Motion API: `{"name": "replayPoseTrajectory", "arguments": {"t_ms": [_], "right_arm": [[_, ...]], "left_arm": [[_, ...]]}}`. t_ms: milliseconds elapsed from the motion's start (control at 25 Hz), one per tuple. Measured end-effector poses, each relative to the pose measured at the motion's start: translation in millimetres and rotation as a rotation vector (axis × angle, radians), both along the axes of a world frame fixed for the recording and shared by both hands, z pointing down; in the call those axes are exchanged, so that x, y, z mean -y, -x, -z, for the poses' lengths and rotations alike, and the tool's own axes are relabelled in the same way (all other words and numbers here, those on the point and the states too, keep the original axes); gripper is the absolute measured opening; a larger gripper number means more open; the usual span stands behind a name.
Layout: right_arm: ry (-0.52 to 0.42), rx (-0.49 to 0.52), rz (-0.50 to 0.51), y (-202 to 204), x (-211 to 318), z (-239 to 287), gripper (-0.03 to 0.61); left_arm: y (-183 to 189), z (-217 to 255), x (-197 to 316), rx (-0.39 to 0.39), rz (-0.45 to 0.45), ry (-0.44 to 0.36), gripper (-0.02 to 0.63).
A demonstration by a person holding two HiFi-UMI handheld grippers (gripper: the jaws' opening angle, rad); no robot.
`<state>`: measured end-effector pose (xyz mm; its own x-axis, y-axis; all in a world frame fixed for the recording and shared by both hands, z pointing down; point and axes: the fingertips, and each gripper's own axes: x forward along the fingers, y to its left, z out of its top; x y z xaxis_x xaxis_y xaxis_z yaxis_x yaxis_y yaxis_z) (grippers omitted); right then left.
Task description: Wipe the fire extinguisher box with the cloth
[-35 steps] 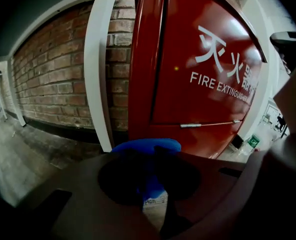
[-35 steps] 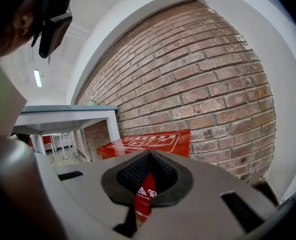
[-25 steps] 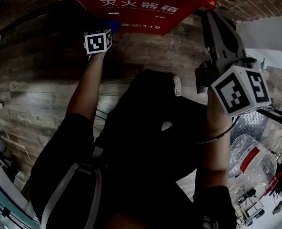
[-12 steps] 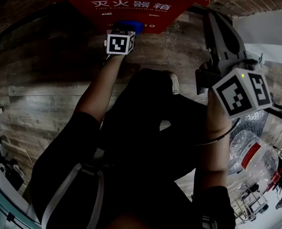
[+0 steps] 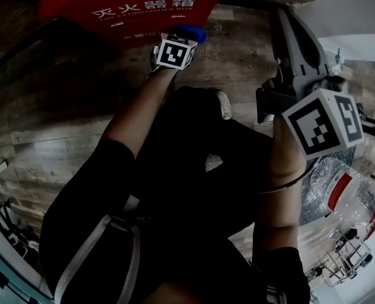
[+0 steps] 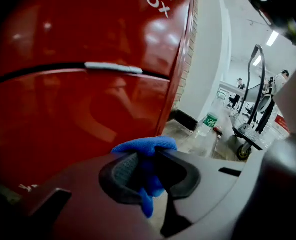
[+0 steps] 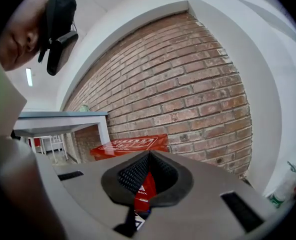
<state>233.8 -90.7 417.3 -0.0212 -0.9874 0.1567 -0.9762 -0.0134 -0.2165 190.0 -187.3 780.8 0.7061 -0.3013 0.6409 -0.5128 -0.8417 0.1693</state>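
Note:
The red fire extinguisher box (image 5: 130, 5) stands at the top of the head view, with white lettering on its front. My left gripper (image 5: 182, 40) is shut on a blue cloth (image 5: 191, 33) and holds it against the box's lower right edge. In the left gripper view the box's glossy red front (image 6: 78, 99) with a silver handle (image 6: 113, 68) fills the left, and the cloth (image 6: 145, 146) bulges out from between the jaws. My right gripper (image 5: 287, 24) hangs at the right, away from the box, shut with nothing in it. The box's top (image 7: 130, 145) shows beyond the right gripper's jaws.
A big clear water bottle (image 5: 343, 192) lies on the wooden floor (image 5: 42, 125) at the right. A brick wall (image 7: 188, 84) rises behind the box. A white table (image 7: 63, 119) stands to its left. A wheeled cart (image 6: 253, 129) and a small bottle (image 6: 208, 124) stand past the box.
My left gripper has slid to the right along the box's lower front with the cloth in it. The right gripper has stayed about where it was.

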Motion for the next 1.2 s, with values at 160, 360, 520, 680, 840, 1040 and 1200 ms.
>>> {"name": "replayPoseTrajectory", "arguments": {"t_ms": [160,360,520,680,840,1040,1200], "right_arm": [[0.01,0.0,-0.013,-5.2,-5.6,-2.5,0.015],[0.011,0.001,-0.014,-8.2,-9.2,-3.9,0.015],[0.011,0.004,-0.001,-8.9,-10.0,-6.0,0.015],[0.007,0.008,0.025,-2.3,-6.8,-4.3,0.015],[0.005,0.009,0.059,9.6,3.2,-2.8,0.015],[0.01,0.006,0.11,27.6,18.3,-7.2,0.015],[-0.005,0.017,0.133,34.7,23.8,-7.3,0.015]], "left_arm": [[-19.0,-32.9,-11.1,0.052,-0.067,0.037,0.071],[5.7,-84.6,3.3,0.179,-0.018,0.095,0.071],[42.9,-98.7,24.6,0.164,0.113,0.124,0.071],[92.8,-105.0,42.4,0.197,0.186,0.115,0.071],[139.2,-101.4,62.9,0.212,0.281,0.109,0.071],[199.0,-98.7,89.1,0.244,0.389,0.095,0.071],[241.3,-85.4,102.3,0.212,0.523,0.082,0.071]]}}
